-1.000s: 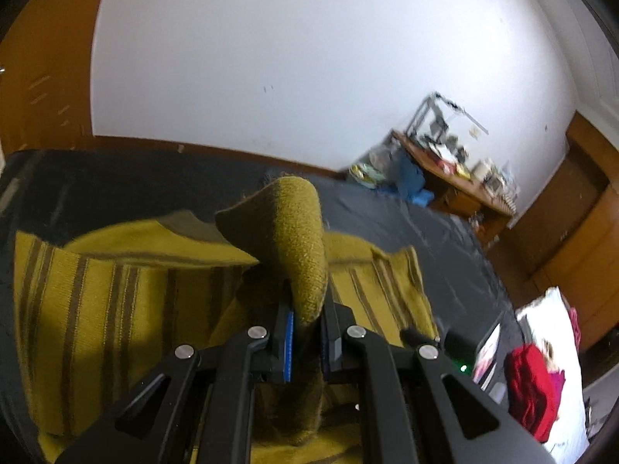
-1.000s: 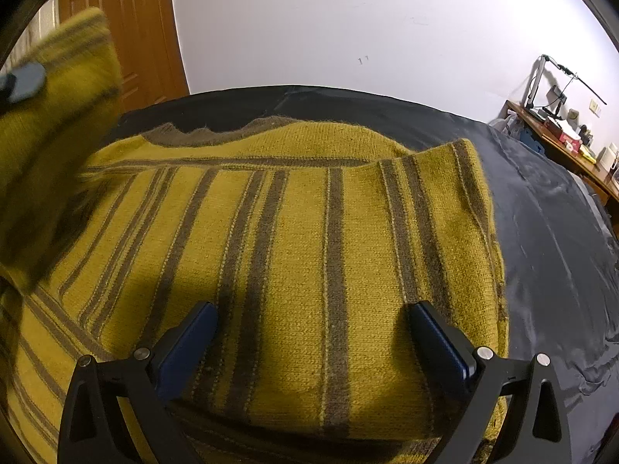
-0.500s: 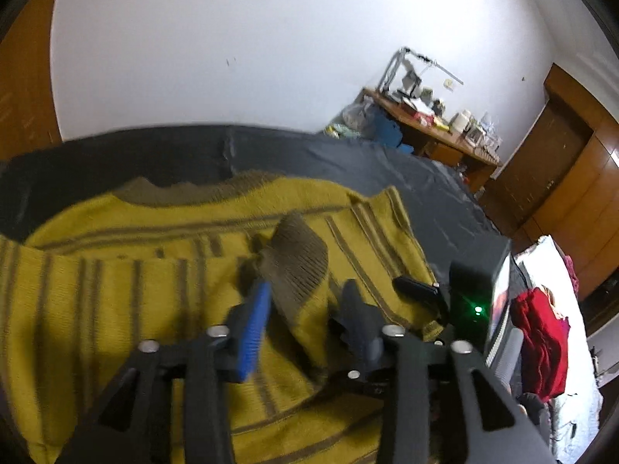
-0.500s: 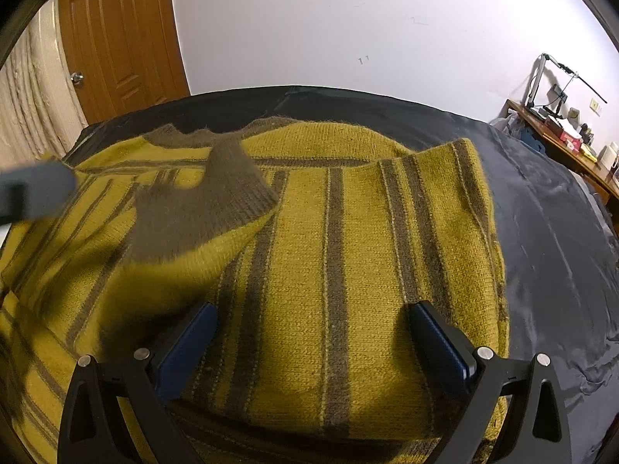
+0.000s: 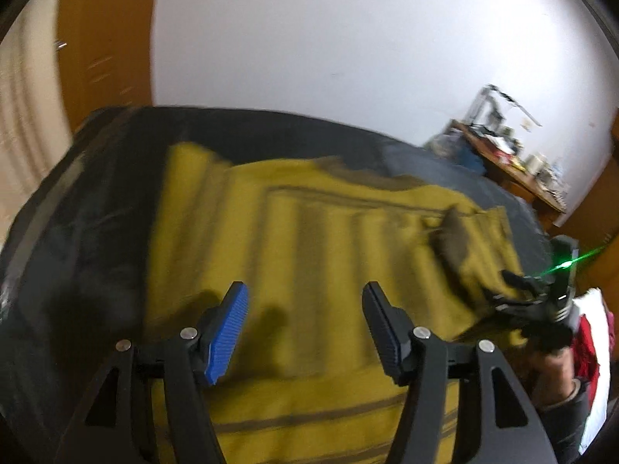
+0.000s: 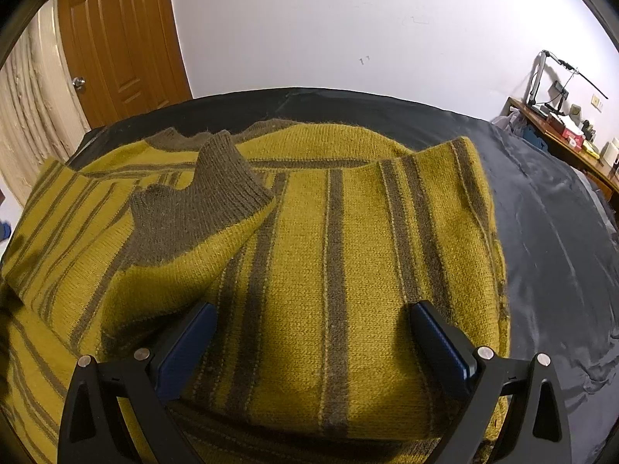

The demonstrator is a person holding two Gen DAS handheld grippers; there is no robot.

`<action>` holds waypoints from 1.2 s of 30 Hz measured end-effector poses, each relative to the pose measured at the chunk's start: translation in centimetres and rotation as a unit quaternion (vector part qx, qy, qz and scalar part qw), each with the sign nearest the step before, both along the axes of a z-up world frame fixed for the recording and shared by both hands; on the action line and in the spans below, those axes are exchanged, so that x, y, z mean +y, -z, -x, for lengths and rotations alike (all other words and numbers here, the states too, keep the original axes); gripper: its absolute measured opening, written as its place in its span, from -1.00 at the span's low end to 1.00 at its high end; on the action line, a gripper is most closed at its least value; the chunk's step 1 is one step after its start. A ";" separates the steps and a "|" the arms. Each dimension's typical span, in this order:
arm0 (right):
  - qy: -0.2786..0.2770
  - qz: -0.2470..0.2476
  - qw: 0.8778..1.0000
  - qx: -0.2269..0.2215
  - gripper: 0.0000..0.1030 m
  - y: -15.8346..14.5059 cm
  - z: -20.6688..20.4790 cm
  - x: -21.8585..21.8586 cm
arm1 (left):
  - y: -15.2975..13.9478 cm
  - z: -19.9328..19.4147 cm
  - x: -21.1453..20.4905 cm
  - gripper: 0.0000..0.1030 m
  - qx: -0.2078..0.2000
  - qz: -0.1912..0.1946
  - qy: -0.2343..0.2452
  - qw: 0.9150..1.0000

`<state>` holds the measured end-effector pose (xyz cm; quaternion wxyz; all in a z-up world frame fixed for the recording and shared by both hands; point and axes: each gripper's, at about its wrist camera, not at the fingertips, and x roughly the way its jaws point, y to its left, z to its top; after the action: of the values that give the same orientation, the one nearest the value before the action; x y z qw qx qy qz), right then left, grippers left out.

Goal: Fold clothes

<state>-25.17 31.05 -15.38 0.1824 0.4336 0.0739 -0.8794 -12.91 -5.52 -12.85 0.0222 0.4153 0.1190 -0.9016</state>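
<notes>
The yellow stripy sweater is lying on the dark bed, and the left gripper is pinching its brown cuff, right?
Not quite. The left gripper is open and holds nothing, as the left wrist view shows. The brown cuff lies loose on top of the sweater, which does lie on the dark bed.

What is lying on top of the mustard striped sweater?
On the mustard striped knit sweater, its folded sleeve with brown ribbed cuff lies across the front. The fabric under that sleeve is hidden.
</notes>
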 end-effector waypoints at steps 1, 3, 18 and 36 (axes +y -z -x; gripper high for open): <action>0.000 0.000 1.000 0.000 0.99 0.0 0.1 0.0 | 0.3 -0.5 -0.9 0.28 -0.003 0.008 -0.009 1.000; 0.000 0.000 1.000 0.000 0.98 0.0 0.0 0.1 | 0.8 -1.6 -2.4 0.28 -0.006 0.023 -0.018 1.000; 0.016 0.010 0.999 0.039 0.98 -2.6 -1.8 -0.8 | 3.8 -2.7 -3.9 0.49 -0.019 0.081 0.028 0.996; 0.039 -0.049 0.997 0.033 0.98 -1.8 -2.1 -3.8 | 5.5 -1.5 -5.1 0.56 -0.031 0.038 0.013 0.999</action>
<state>-23.09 27.20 -13.62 0.1234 0.4156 0.1061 -0.8949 -11.40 -10.67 -18.37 0.0297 0.4436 0.0788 -0.8922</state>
